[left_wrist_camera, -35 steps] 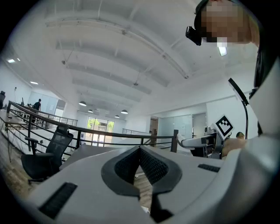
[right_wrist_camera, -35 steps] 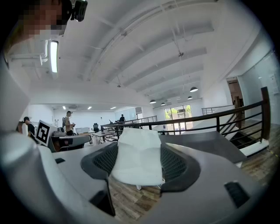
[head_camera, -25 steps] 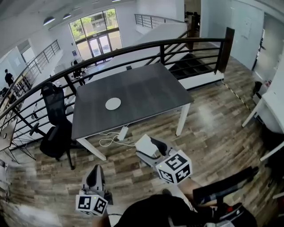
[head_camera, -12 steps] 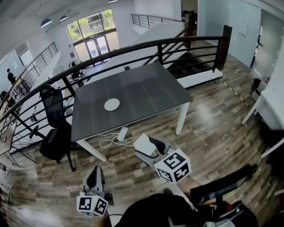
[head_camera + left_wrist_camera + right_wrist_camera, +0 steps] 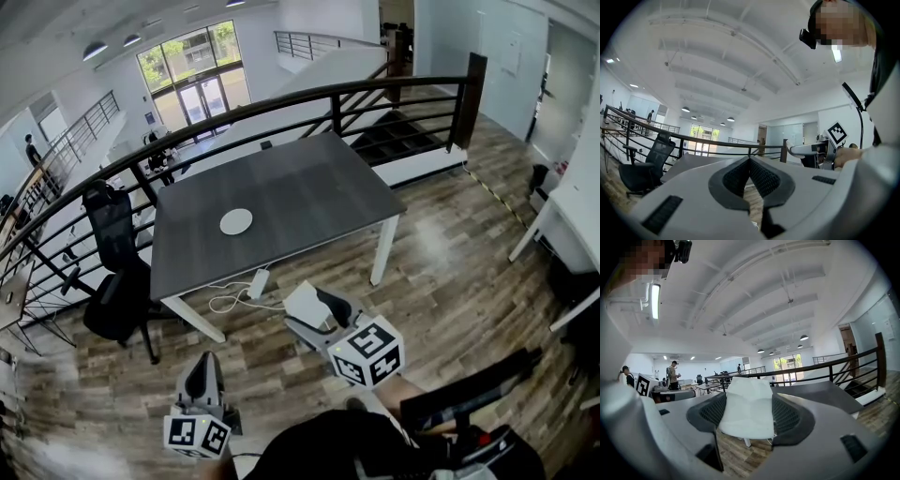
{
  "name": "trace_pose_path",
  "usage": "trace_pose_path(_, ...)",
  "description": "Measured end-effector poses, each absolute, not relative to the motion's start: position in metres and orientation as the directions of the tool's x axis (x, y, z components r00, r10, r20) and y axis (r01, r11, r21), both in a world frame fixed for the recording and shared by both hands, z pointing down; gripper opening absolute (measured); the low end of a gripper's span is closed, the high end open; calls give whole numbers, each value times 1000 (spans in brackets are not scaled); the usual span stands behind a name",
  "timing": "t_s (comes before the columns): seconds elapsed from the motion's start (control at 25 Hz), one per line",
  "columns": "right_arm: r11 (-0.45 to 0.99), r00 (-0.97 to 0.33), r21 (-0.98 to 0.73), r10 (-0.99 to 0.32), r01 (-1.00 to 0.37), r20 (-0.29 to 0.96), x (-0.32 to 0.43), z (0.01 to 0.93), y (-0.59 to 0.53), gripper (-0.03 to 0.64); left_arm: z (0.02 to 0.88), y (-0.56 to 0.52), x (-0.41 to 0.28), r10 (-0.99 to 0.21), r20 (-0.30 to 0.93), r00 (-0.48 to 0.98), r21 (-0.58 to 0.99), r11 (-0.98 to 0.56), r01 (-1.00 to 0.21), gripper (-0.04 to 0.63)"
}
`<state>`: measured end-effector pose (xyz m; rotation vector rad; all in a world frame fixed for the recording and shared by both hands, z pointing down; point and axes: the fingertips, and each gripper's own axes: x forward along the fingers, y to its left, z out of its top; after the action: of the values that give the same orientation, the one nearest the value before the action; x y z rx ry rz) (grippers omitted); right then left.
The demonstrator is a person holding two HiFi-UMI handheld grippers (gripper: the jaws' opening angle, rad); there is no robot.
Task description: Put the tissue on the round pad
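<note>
The right tool [image 5: 317, 314] gripped the white tissue [image 5: 302, 305]. The left tool [image 5: 202, 373] was closed, empty. The round pad [image 5: 236, 221] lay near the desk's [image 5: 309, 187] left edge.

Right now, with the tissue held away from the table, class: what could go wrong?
The limp tissue sticks out of the right claw and may slip while carried. The round pad is small, set well in from the table edge, so the drop could miss. A cable by the table could trip the person.
</note>
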<state>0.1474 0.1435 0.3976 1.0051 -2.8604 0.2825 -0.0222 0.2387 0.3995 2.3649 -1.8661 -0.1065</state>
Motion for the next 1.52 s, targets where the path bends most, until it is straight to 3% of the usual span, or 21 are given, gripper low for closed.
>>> trace_pose_path(0.8, 731, -745, -146, -641, -666, 186, 132, 404, 151, 311, 405, 239, -39, -959, -2, 284, 145, -282, -948, 5)
trace_pose_path(1.04, 723, -735, -136, -655, -677, 174, 89, 401, 171, 311, 407, 255, -84, -963, 8, 269, 100, -267, -958, 5)
trace_pose_path(1.52, 743, -760, -162, -625, -649, 177, 64, 410, 148, 311, 402, 234, -95, -962, -24, 272, 117, -273, -955, 5)
